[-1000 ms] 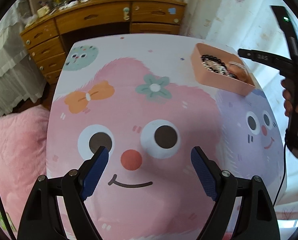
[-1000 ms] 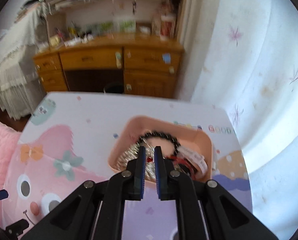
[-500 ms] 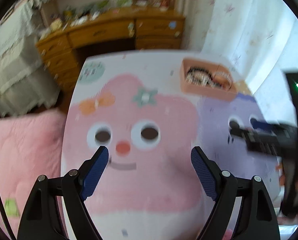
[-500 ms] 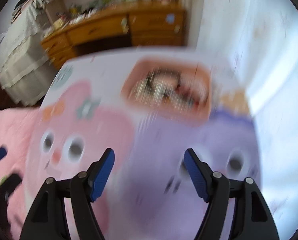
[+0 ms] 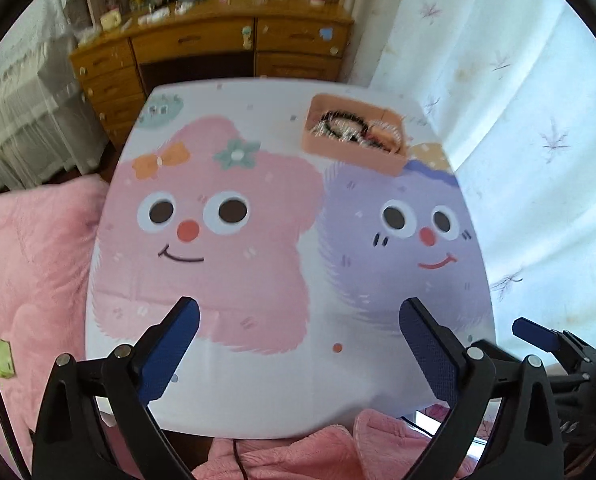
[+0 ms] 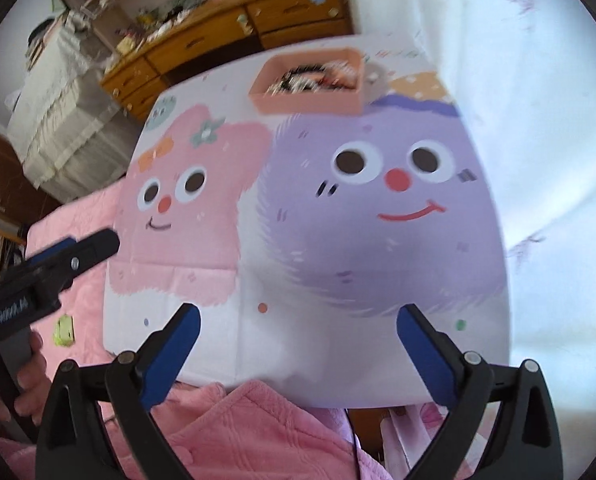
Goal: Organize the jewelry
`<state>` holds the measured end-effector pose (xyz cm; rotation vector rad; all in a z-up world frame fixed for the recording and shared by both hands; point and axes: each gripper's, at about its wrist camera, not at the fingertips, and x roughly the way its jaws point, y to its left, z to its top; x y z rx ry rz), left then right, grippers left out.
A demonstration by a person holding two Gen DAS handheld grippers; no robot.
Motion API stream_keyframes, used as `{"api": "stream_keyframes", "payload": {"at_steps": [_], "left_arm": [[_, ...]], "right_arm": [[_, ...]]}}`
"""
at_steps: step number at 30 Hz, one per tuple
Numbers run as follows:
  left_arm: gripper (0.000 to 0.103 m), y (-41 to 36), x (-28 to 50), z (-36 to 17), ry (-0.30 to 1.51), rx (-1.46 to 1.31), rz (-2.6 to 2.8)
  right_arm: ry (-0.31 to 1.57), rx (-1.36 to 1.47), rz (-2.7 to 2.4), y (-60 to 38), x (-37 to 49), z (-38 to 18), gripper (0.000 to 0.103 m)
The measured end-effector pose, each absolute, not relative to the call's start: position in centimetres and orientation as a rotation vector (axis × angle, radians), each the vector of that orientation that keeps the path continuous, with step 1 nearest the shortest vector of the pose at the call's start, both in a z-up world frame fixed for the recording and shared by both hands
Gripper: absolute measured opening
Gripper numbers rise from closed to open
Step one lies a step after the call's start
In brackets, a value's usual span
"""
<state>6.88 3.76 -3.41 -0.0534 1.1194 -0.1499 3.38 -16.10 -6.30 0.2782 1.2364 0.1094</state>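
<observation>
While both claws hang over the near edge of the tabletop [image 5: 258, 400], nothing sits between their blue pads. The left claw [image 5: 298, 344] is spread wide, and its jaws have just been opening. The right claw [image 6: 298, 344] is spread wide too, and its jaws have also just been opening. The pink box [image 5: 353, 148] sits far off at about one o'clock in the left view and twelve o'clock in the right view. Beads and shiny jewelry [image 5: 345, 128] lie inside it, but they are blurry and tangled, so I cannot tell the pieces apart. At nine o'clock in the right view, a hand [image 6: 30, 380] holding the other claw is cut off.
</observation>
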Motion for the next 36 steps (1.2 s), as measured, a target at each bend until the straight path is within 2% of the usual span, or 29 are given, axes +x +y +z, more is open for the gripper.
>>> {"api": "stream_keyframes", "payload": {"at_steps": [3,17,23,36], "left_arm": [[0.102,2.8,5.4,-2.1,1.043,0.012,-0.104],[0.102,2.5,2.8,-1.3,0.977,0.061,0.009],[0.102,2.7,2.9,-0.9,0.950,0.053,0.027],[0.102,2.9,2.8,-1.1,0.946,0.068,0.027]], "right_arm": [[1.184,0.345,0.121,-16.9,2.6,-5.0,0.099],[0.994,0.110,0.102,-14.6,0.1,-2.0,0.099],[0.960,0.107,0.110,-14.7,0.5,-1.4,0.103],[0.938,0.112,0.132,-14.0,0.8,-1.0,0.103]]}}
